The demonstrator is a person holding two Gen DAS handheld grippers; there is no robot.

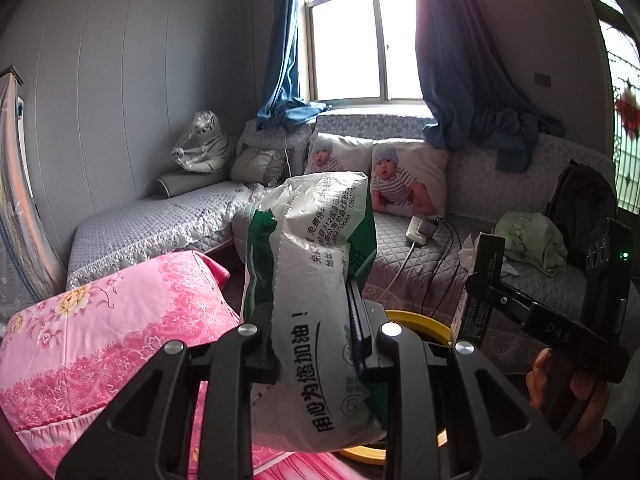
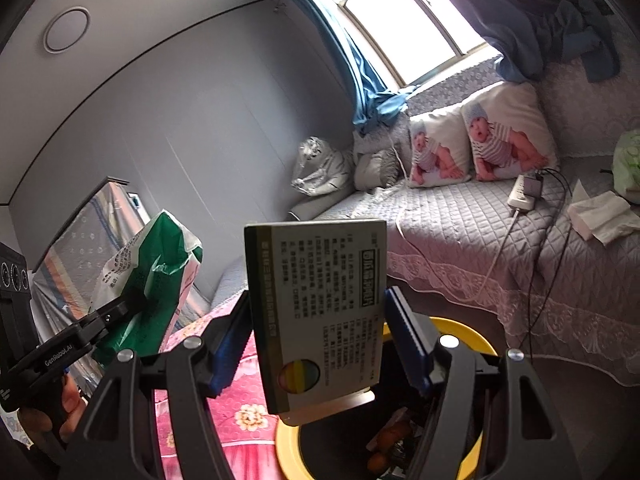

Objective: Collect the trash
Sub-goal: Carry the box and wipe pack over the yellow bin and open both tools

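My left gripper [image 1: 316, 344] is shut on a green and white plastic bag [image 1: 316, 280] with black Chinese print, held upright above a yellow-rimmed trash bin [image 1: 424, 320]. The same bag [image 2: 148, 284] and left gripper show at the left of the right wrist view. My right gripper [image 2: 320, 344] holds a flat grey printed carton [image 2: 320, 312] between its blue pads [image 2: 404, 336], over the bin [image 2: 464, 332], which holds some trash. The carton [image 1: 480, 280] and right gripper also show at the right of the left wrist view.
A pink floral quilt [image 1: 112, 320] lies left of the bin. A grey quilted sofa [image 2: 460, 224] runs along the wall with baby-print pillows [image 2: 508, 136], a power strip with cables [image 2: 524, 192], tissues [image 2: 600, 216] and a pale green bundle [image 1: 532, 240]. A window with blue curtains is behind.
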